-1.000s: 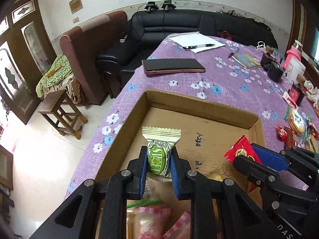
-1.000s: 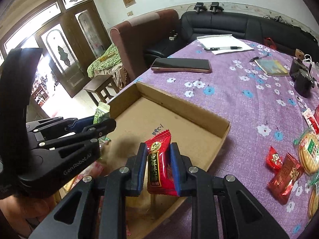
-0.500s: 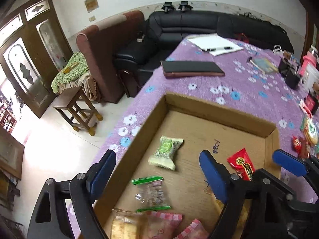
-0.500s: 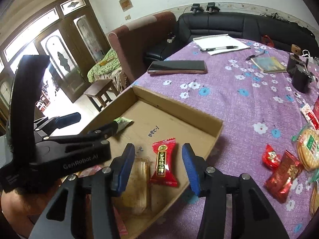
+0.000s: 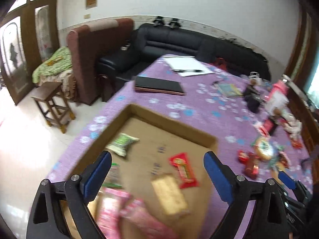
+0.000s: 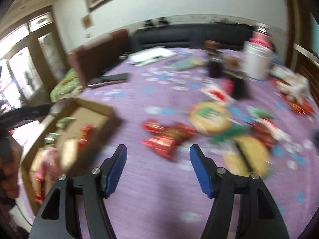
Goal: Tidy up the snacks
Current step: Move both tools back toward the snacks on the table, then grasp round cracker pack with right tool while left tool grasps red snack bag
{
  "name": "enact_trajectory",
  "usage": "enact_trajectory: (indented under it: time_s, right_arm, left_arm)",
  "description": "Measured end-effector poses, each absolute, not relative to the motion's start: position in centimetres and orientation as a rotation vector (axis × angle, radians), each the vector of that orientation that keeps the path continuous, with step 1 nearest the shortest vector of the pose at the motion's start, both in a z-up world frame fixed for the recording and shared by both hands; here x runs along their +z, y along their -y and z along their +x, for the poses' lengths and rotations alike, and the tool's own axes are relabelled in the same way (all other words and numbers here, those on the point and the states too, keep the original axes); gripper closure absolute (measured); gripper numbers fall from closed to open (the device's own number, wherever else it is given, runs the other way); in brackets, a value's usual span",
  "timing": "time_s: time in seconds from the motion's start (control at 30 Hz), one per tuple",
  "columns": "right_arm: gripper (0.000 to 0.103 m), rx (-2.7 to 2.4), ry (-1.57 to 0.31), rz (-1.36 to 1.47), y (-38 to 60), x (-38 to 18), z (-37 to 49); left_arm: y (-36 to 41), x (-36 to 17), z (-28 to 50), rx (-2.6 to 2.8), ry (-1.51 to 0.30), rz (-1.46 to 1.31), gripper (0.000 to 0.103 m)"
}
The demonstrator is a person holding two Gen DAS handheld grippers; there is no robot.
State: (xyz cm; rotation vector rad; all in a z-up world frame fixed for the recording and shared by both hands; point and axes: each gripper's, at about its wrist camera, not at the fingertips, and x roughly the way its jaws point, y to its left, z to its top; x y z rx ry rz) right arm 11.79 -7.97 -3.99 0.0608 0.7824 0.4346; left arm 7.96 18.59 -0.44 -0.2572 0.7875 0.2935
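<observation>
A shallow cardboard box (image 5: 173, 120) sits on the purple flowered tablecloth (image 5: 199, 101). In it lie a green candy (image 5: 122, 144), a red candy (image 5: 184, 169), a tan biscuit pack (image 5: 170, 192) and pink packets (image 5: 127, 209). My left gripper (image 5: 157, 176) is open and empty above the box. My right gripper (image 6: 158, 169) is open and empty over the cloth, right of the box (image 6: 93, 107). Loose snacks lie ahead of it: red packets (image 6: 165, 137), a round cracker pack (image 6: 209, 117) and a yellow pack (image 6: 251, 157). Both views are blurred.
A black notebook (image 5: 159, 85), white papers with a pen (image 5: 187, 65), a booklet (image 5: 229, 89), a dark pouch (image 5: 253, 97) and a white tub (image 6: 257, 61) lie farther along the table. A sofa (image 5: 189, 39), armchair and wooden stool (image 5: 51, 105) stand beyond the table's left edge.
Both grippers opened and let go: the green candy and the red candy now lie in the box. The left gripper rose; the right gripper swung right toward the loose snacks.
</observation>
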Motion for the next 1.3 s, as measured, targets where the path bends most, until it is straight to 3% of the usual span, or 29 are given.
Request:
enact_trajectory:
  time_s: [0.07,0.3,0.5,0.83,0.97,1.3]
  right_arm:
    - [0.022,0.379,-0.798,0.082,10.6,-4.6,12.3]
    - [0.013,0.317,-0.810,0.097,16.8,-6.4,14.2]
    - [0.013,0.342,-0.851,0.040,17.3,-8.0,16.2]
    - [0.013,0.372,-0.923,-0.051,16.1,-9.4,18.6]
    - [0.027,0.373,-0.917,-0.074,15.7,-9.3,18.2]
    - [0.027,0.408,-0.890,0.091,17.9,-8.2,15.0]
  left_arm:
    - [-16.6,-0.4,8.6,0.242,-0.796,-0.251,0.007]
    - [-8.9,-1.8,11.3,0.110,-0.866,-0.082,0.007]
    - [-4.2,-3.9,12.8,0.064,-0.904,0.049,0.007]
    - [-3.3,-7.9,15.6,0.043,-1.006,-0.010,0.007]
    - [-2.4,-8.8,17.2,0.038,-1.023,-0.013,0.007]
    - [0.6,-9.8,19.3,-0.020,-1.033,-0.013,0.007]
